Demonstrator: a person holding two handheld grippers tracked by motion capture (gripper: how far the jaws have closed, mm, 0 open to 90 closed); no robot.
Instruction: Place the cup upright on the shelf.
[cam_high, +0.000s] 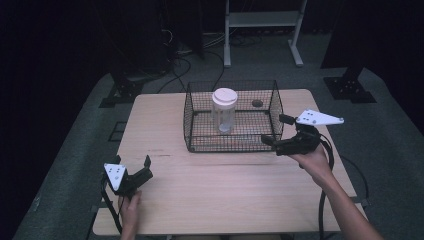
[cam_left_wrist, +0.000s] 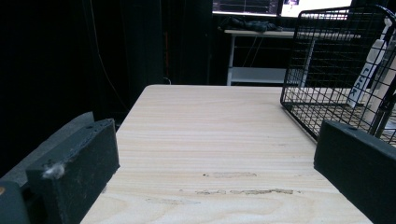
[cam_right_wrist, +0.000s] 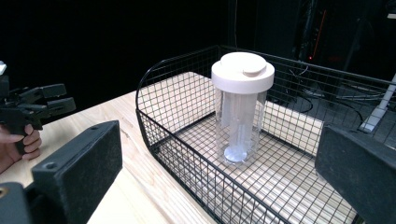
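The clear plastic jar with a white lid (cam_high: 224, 110) stood untouched in the black wire basket (cam_high: 192, 131), both hand-held grippers, left (cam_high: 134, 164) and right (cam_high: 276, 129), gaping empty.

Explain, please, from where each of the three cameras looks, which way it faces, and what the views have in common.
High view: above the person's side, looking forward and down at the table; both forearms, left gripper and right gripper show.
Left gripper view: low over the table, looking along its open jaws across bare wood toward the wire basket.
Right gripper view: beside the basket, facing the clear jar inside it; the left gripper shows farther off.
Shared: all three show the basket and the table.
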